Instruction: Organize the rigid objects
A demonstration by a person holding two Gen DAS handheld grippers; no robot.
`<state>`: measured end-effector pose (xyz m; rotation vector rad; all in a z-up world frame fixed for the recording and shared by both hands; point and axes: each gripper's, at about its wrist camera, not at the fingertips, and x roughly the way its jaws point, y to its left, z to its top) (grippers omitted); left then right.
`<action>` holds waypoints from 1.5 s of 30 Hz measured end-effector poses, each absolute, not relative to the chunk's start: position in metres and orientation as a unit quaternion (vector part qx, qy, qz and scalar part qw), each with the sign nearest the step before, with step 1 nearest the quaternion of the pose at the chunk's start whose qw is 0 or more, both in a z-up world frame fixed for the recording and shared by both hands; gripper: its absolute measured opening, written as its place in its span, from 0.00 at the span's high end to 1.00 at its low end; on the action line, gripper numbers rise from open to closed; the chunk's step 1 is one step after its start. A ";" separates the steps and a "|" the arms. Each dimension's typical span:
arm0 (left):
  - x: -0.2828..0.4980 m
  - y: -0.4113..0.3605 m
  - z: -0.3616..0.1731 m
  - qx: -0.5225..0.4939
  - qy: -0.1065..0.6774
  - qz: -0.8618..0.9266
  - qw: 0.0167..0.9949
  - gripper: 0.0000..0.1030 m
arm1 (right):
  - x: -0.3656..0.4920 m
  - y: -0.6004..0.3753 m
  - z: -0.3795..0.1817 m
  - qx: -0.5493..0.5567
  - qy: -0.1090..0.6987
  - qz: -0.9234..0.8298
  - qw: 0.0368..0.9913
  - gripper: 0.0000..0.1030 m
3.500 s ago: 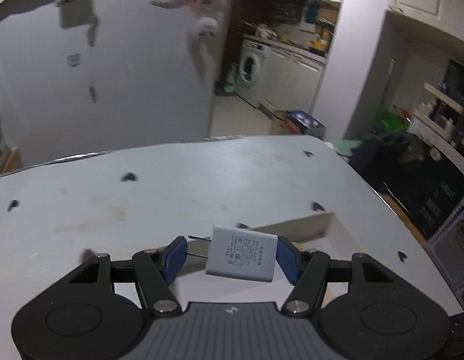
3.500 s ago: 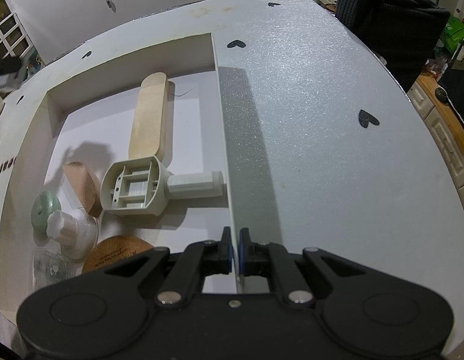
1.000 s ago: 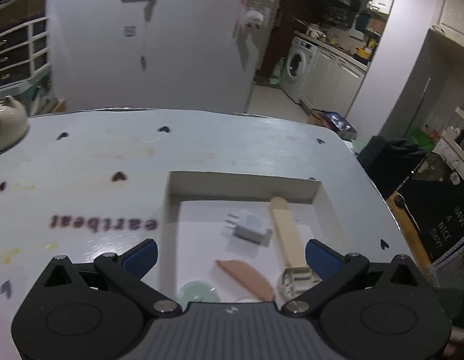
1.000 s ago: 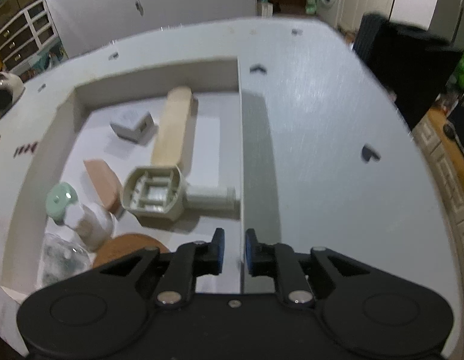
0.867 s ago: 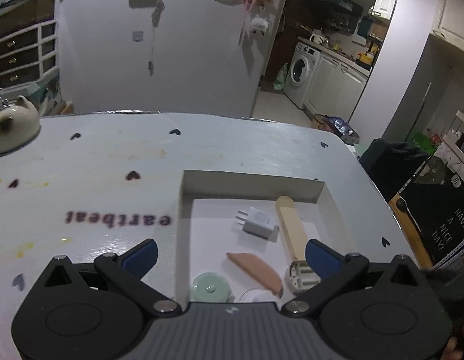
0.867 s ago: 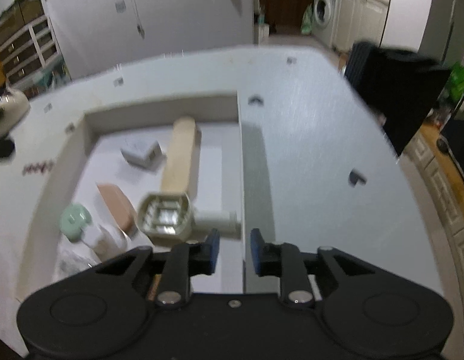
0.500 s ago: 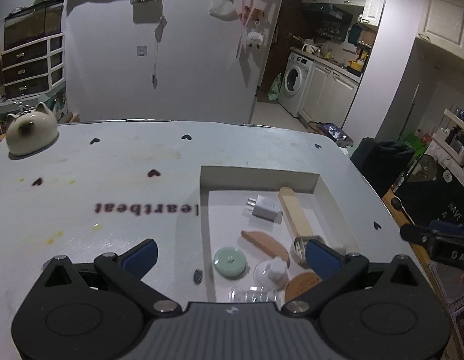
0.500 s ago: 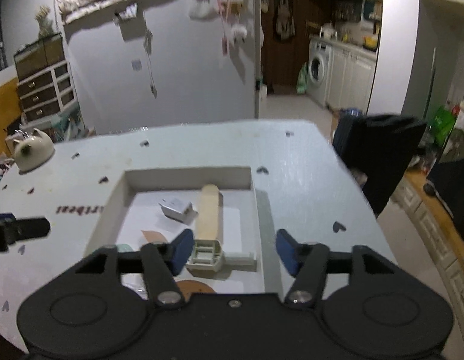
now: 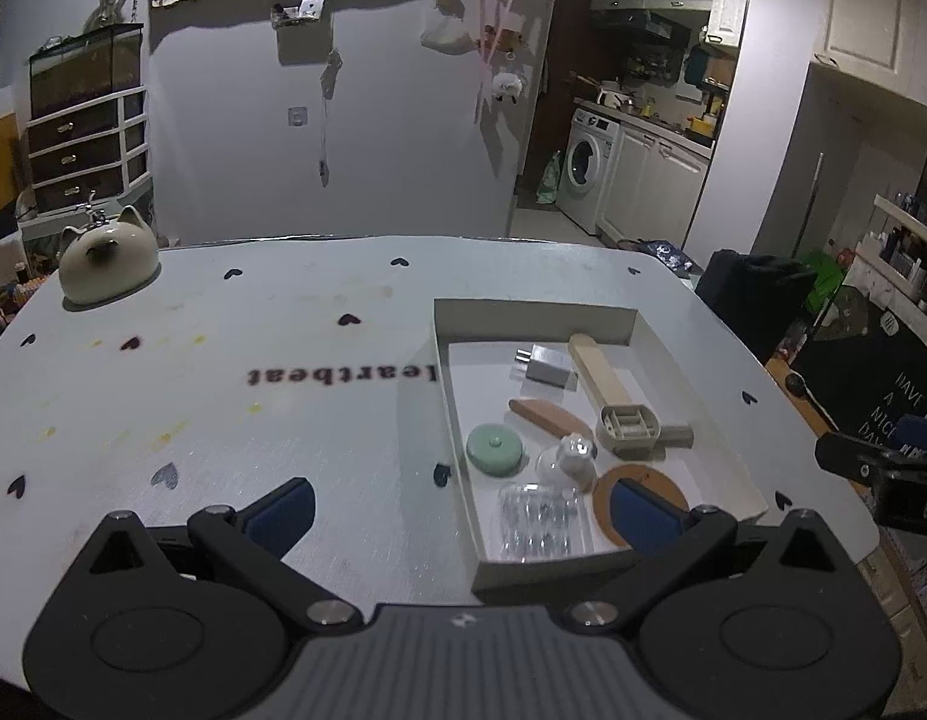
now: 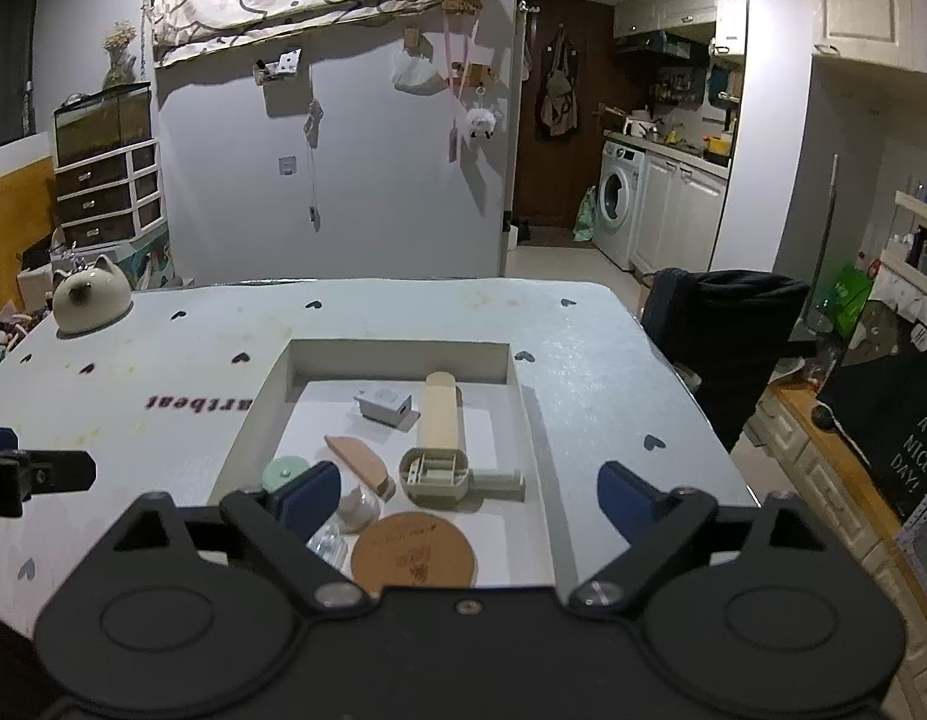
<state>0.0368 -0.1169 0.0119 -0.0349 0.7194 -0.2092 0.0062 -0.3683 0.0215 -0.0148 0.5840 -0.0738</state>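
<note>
A shallow open box (image 9: 667,354) sits on the right half of the pale tabletop (image 9: 295,408), which is dotted with small dark hearts. All the small items lie inside the box. At its far end a white plug charger (image 9: 547,367) lies just beside the wooden handle of a brush (image 9: 607,387), whose grey plastic head points toward the near end. A tan curved piece (image 9: 544,415) lies between the charger and a round green lid (image 9: 494,449). Nearer still are a small clear and white bottle (image 9: 574,457), a clear ridged plastic piece (image 9: 538,521) and a round cork coaster (image 10: 412,553) at the near wall.

The left gripper (image 9: 460,510) hangs over the near edge of the tabletop with its fingers (image 9: 283,510) spread wide and nothing between them. The right gripper (image 10: 466,495) hangs over the near end of the box; its fingers (image 10: 628,495) have just been opening and now stand wide apart, holding nothing. Each gripper shows at the edge of the other's view.

A cream cat-shaped pot (image 9: 108,255) stands at the far left corner of the tabletop, well apart from the box. A dark chair (image 10: 727,336) stands beside the right edge.
</note>
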 end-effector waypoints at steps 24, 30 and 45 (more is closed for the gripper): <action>-0.006 -0.100 0.020 -0.018 0.317 -0.066 0.946 0.00 | -0.042 -0.349 0.025 -0.014 0.242 -0.029 0.970 0.00; -0.006 -0.098 0.020 -0.019 0.318 -0.063 0.946 0.00 | -0.039 -0.347 0.025 -0.015 0.243 -0.026 0.970 0.00; -0.004 -0.098 0.020 -0.020 0.319 -0.062 0.945 0.00 | -0.037 -0.346 0.023 -0.016 0.244 -0.023 0.969 0.00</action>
